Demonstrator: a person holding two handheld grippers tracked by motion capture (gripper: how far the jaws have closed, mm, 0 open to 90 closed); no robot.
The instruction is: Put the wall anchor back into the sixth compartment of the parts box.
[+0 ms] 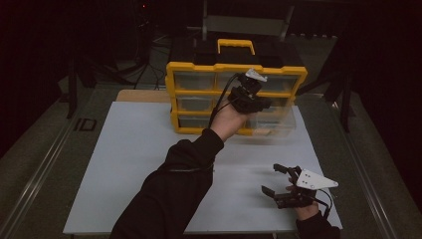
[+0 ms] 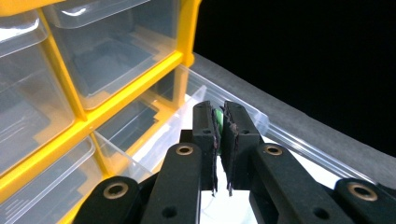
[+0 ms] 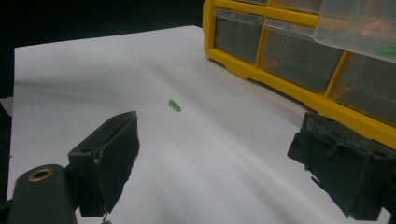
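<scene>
Dim, dark surroundings, mild blur

My white table top (image 1: 124, 164) sits in dim light; a grey floor (image 1: 30, 164) runs along both sides; the upper frame is black, with dark stands (image 1: 74, 84) at upper left.

A small green piece (image 2: 218, 115) is pinched between the black pads of the left gripper (image 2: 221, 122), only a thin sliver of its edge showing in the narrow gap, directly above the clear plastic drawer (image 2: 243, 109) pulled out of the bottom row at the right end of the yellow organizer cabinet (image 1: 236, 68). That drawer juts forward from its yellow frame, transparent and open at the top. A second green piece (image 3: 174, 105), a short rounded stick, lies flat on the white tabletop (image 3: 93, 70), well apart from the cabinet.
</scene>
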